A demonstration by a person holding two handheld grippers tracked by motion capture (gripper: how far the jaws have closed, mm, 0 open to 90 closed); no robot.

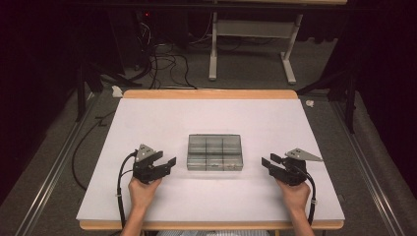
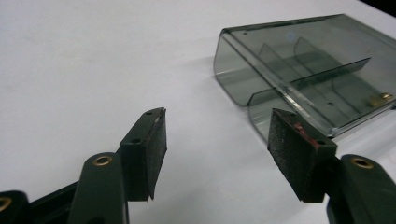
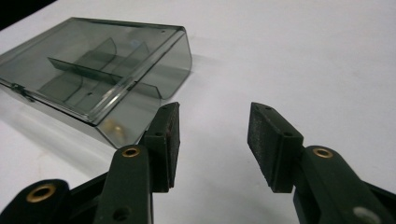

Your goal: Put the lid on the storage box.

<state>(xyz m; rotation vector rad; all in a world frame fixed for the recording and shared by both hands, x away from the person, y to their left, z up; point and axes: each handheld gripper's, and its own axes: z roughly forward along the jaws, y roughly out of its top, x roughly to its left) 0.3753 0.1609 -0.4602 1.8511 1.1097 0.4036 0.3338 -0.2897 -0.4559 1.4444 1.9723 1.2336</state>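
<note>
The desk [image 1: 147, 118], white-topped with a wood edge, was seen carrying one thing: a smoky transparent compartment box [image 1: 215, 152], lid shut, set flat near the middle of the desk, slightly toward the person's side. Inner dividers were visible through the lid in both tool views; a small brass-coloured piece was seen inside near one end wall [image 2: 379, 98]; what it was could not be told.

The left tool [image 1: 167, 163] was held just off the box's left end, jaws pointed at it, not touching. In the left gripper view its pads [image 2: 158, 154] were seen spread apart with only bare desk between them; the box [image 2: 303, 70] lay ahead and to the right. State: released, nothing gripped.

The right tool [image 1: 268, 162] was held near the box's right end, a gap left between. Its pads [image 3: 266, 144] were likewise parted over bare desk, the box [image 3: 98, 70] ahead-left. State: released, nothing gripped.

Each tool was carried in a hand, left hand [image 1: 143, 189] and right hand [image 1: 295, 191], entering from the desk's near edge.
</note>
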